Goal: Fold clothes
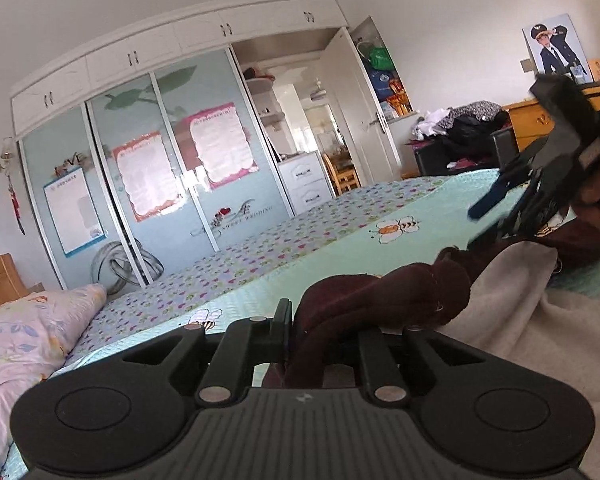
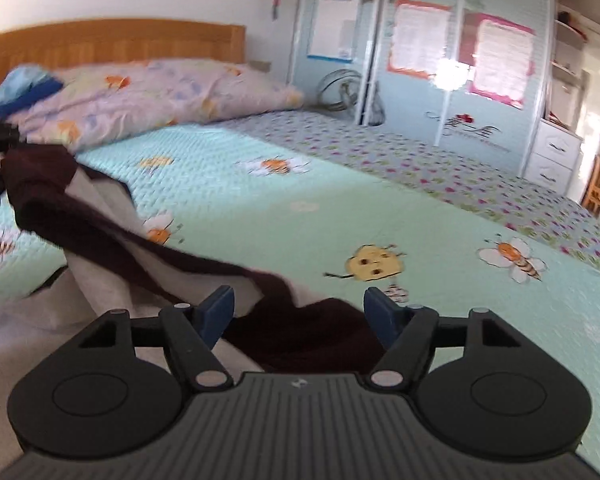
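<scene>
In the left wrist view, a pillow [image 1: 28,332] lies at the lower left on the bed [image 1: 340,248]. At bottom centre the left gripper [image 1: 324,332] is clamped on a bunched dark maroon edge of the garment [image 1: 384,300], whose pale grey side spreads toward the lower right. At the right edge the right gripper [image 1: 496,216] hangs just above the same cloth with its blue fingers apart.

In the right wrist view, the garment rises at the left of the frame to where the left gripper lifts it, then sags in a maroon band toward bottom centre. There it lies between the right gripper's widely spread fingers, which close on nothing.

My judgement: the garment is rumpled and partly lifted, with no neat fold visible, so most folding remains.
</scene>
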